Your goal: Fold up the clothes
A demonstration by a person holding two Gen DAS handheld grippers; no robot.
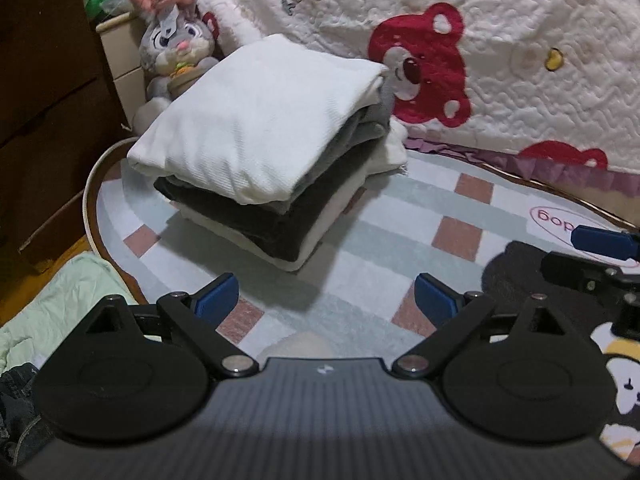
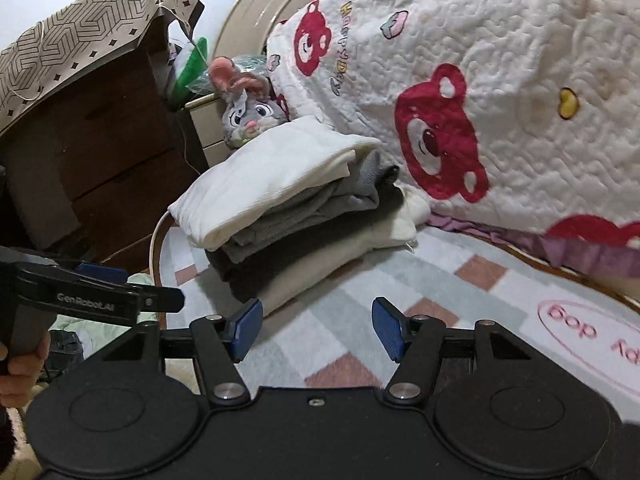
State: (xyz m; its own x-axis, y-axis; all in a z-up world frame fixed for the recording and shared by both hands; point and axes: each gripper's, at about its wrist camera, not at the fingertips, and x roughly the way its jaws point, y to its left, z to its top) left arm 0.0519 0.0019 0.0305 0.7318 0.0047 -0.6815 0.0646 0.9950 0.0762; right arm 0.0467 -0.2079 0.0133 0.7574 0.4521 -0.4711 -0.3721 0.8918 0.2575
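Already a stack (image 1: 264,152) of folded clothes sits on the checked mat (image 1: 400,216), near its rounded far-left edge and just in front of the quilt (image 1: 500,60). Four layers show: a white ribbed piece (image 1: 256,120) on top, a light grey knit (image 2: 320,208) under it, a dark grey one (image 1: 260,228) below, and a cream one (image 2: 320,268) at the bottom. Both grippers hang over bare mat short of the stack, holding nothing. The left gripper (image 1: 326,300) has its blue pads spread wide; the right gripper (image 2: 316,328) is likewise parted and empty.

What could go wrong: the stack leans and its edges do not line up, the top piece overhanging toward the left, so a nudge from a finger could slide the smooth white layer off the grey knit. The cream layer's loose corner (image 2: 408,220) trails toward the quilt and could drag the pile if caught. Off the mat to the left lies a pale green crumpled cloth (image 1: 60,300) beside dark denim (image 1: 20,408); whether those await folding cannot be told.

The white piece looks thick, puffy, finely ribbed; the greys soft and fleecy, the dark one plush. The mat is flat, short-piled, in pale blocks with brown squares. The quilt is stitched in wavy lines with red bear prints. A plush rabbit (image 1: 172,40) sits behind the stack.
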